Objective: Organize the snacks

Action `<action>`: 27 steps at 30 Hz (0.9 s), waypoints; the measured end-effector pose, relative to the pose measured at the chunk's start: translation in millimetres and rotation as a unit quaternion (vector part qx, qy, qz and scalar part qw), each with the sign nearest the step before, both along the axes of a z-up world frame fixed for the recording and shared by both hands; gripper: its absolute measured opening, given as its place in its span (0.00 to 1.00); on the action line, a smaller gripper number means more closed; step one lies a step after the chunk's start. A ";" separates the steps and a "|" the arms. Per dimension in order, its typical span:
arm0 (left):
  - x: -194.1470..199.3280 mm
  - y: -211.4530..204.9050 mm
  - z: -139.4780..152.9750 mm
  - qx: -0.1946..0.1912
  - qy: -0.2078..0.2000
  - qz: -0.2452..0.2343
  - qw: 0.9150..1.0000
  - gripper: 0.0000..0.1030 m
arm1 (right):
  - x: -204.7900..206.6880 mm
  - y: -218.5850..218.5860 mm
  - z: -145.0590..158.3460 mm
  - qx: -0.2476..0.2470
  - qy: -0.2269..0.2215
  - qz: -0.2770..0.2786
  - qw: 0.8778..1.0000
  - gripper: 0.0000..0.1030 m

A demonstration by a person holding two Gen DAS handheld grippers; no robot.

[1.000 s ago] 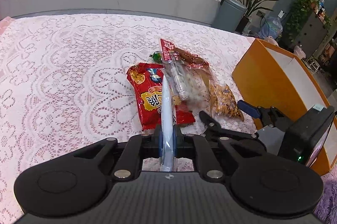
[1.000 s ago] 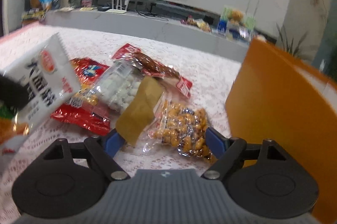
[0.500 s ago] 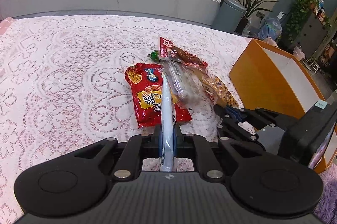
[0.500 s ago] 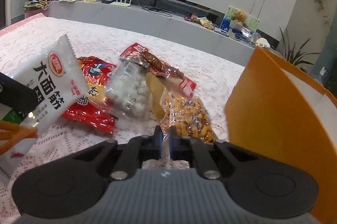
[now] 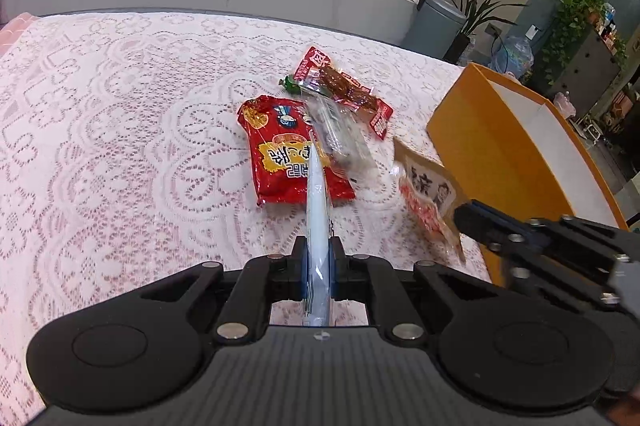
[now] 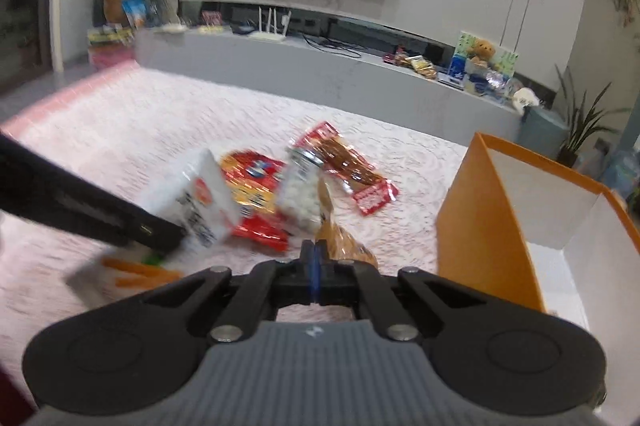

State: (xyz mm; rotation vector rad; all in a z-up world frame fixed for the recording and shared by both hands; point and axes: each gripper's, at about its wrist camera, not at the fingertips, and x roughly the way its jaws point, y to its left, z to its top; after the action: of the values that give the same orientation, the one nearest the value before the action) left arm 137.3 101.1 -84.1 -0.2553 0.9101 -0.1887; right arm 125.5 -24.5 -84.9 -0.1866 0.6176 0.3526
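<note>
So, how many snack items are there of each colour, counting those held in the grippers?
Red: 2, the red bag and the meat packet
Clear packet: 1
White packet, in the left gripper: 1
Brown packet, in the right gripper: 1
Small green item: 1
Total: 6

Lace-covered table (image 5: 120, 129) bears red snack bag (image 5: 286, 161); clear packet (image 5: 340, 135); orange box (image 5: 492, 149).

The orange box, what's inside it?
The orange box shows bare white walls and some white floor; no snacks show. Its near orange wall hides the rest of the bottom.
</note>
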 end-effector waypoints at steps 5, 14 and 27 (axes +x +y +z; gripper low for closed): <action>-7.3 -3.1 3.7 -0.004 -0.003 -0.001 1.000 0.09 | -14.7 -0.3 15.6 0.021 0.021 0.025 0.999 0.00; -21.8 6.8 4.5 -0.005 -0.003 0.017 1.000 0.10 | -24.8 15.3 -15.3 -0.013 0.078 0.108 0.991 0.09; -28.7 6.8 6.9 -0.017 -0.004 0.002 1.000 0.10 | 31.7 22.7 -19.5 -0.228 0.143 0.317 0.910 0.67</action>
State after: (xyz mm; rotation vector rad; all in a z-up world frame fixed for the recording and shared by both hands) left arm 108.6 107.9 -77.1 -0.2873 0.8991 -0.2014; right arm 157.2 -1.9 -104.4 -0.8069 0.9217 0.8729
